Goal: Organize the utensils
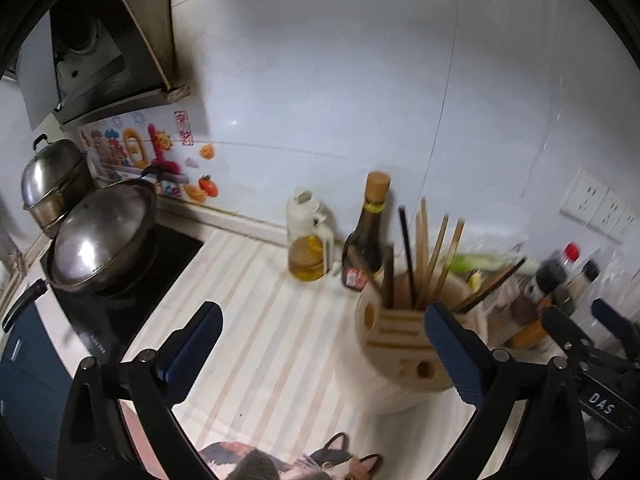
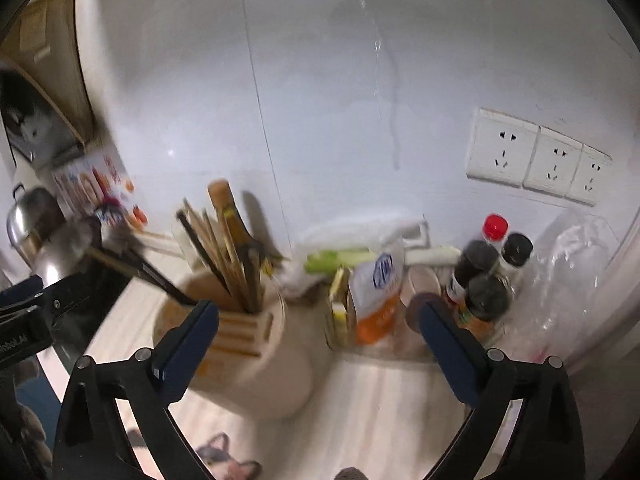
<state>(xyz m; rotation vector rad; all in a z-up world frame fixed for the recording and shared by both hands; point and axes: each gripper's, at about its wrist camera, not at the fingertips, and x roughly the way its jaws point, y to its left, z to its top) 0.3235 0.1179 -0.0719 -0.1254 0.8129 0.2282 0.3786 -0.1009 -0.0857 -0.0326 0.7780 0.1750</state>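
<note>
From my left: lidded wok (image 1: pixel 102 236) on stove, oil jug (image 1: pixel 309 236), dark sauce bottle (image 1: pixel 366 236), then cream utensil holder (image 1: pixel 404 344) on the striped counter, chopsticks (image 1: pixel 430 254) upright inside. My left gripper (image 1: pixel 320 344) gapes wide, empty; right gripper (image 2: pixel 318 340) likewise, nothing between.

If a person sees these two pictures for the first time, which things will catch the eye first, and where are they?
The round holder full of chopsticks stands out first, on the striped counter between both open grippers. Behind it, by the wall, stand a dark sauce bottle and an oil jug. On the left, two steel lidded pots sit on the black stove.
</note>
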